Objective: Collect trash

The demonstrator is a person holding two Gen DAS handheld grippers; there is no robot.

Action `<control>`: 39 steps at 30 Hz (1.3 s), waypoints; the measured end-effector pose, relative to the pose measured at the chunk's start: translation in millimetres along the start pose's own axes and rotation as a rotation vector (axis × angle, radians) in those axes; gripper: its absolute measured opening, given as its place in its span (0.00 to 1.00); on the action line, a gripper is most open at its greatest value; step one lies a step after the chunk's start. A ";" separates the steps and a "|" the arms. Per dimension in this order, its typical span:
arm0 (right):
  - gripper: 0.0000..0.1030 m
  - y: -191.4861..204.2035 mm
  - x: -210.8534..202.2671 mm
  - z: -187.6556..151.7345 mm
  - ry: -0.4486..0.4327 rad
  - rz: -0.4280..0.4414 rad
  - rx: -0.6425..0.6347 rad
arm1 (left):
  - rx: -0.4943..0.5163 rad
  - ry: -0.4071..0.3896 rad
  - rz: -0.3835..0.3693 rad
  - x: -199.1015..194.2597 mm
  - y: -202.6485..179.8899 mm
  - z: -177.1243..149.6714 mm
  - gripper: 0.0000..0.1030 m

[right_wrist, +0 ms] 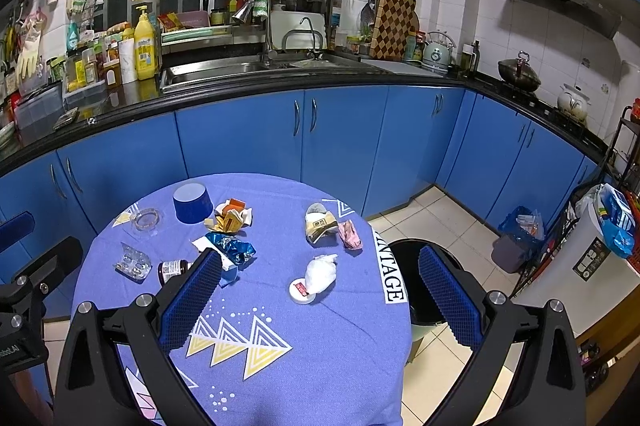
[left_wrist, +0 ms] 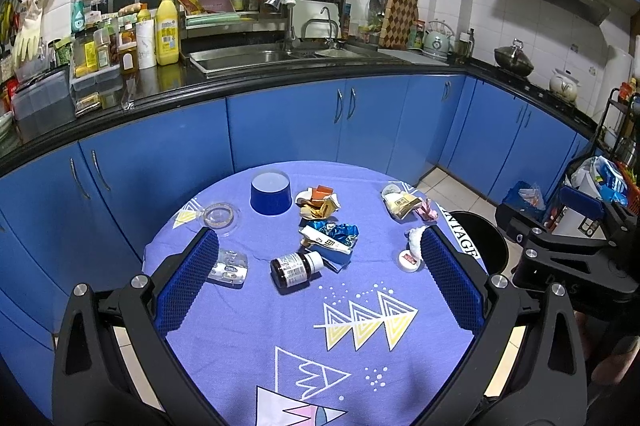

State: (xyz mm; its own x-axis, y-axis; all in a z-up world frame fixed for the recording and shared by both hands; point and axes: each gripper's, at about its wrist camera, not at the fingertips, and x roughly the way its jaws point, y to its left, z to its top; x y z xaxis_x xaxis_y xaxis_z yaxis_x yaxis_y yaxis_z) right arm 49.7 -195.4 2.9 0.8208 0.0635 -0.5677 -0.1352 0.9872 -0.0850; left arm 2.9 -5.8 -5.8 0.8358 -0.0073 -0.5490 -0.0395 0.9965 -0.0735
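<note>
Left gripper [left_wrist: 316, 278] spread wide, empty, over table [left_wrist: 400, 378] near edge.

Left to right:
- blister pack [left_wrist: 228, 266], near left edge: thin, slippery; pinch by rim.
- brown bottle [left_wrist: 294, 267], centre, lying down: likely glass, may roll; grip across body.
- tissue wad [right_wrist: 320, 272], toward right edge: soft, light.

Right gripper [right_wrist: 320, 280] likewise wide open, empty. Black bin [right_wrist: 424, 286] just beyond right edge.

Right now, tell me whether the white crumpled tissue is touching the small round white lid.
Touching. In the right wrist view the white crumpled tissue lies over the far edge of the small round white lid, with no tablecloth visible between them.
</note>
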 end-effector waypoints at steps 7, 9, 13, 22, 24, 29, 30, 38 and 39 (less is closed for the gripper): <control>0.94 -0.2 1.0 -0.2 0.004 0.001 0.002 | 0.002 0.005 -0.002 -0.7 -1.4 0.1 0.96; 0.94 0.0 1.5 -0.1 0.007 0.001 0.003 | 0.002 0.006 -0.002 -0.7 -1.1 0.7 0.96; 0.94 -2.3 4.1 -1.6 0.009 0.000 0.006 | 0.002 0.007 -0.002 -0.7 -2.0 1.2 0.96; 0.94 -1.7 7.4 -4.8 0.009 0.003 -0.002 | -0.004 0.016 -0.004 2.8 -0.6 0.7 0.96; 0.94 -0.9 7.7 -5.8 0.010 0.002 -0.005 | -0.004 0.017 -0.003 2.9 0.0 1.5 0.96; 0.94 0.4 8.0 -6.9 0.012 0.001 -0.002 | -0.006 0.023 -0.003 4.3 0.8 0.9 0.96; 0.94 0.9 8.7 -7.4 0.013 0.001 -0.002 | -0.007 0.024 -0.004 4.5 1.4 1.0 0.96; 0.94 1.1 21.4 -14.6 0.006 0.037 -0.004 | -0.022 0.035 -0.008 17.5 8.6 -5.2 0.96; 0.94 1.3 27.9 -17.0 0.011 0.041 -0.005 | -0.029 0.045 -0.002 25.2 12.2 -7.6 0.96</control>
State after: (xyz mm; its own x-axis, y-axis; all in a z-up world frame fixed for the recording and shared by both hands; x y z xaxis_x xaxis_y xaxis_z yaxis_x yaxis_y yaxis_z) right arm 63.1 -194.8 -26.9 0.8084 0.1024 -0.5797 -0.1717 0.9830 -0.0657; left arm 19.2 5.6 -26.9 0.8104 -0.0140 -0.5858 -0.0537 0.9937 -0.0982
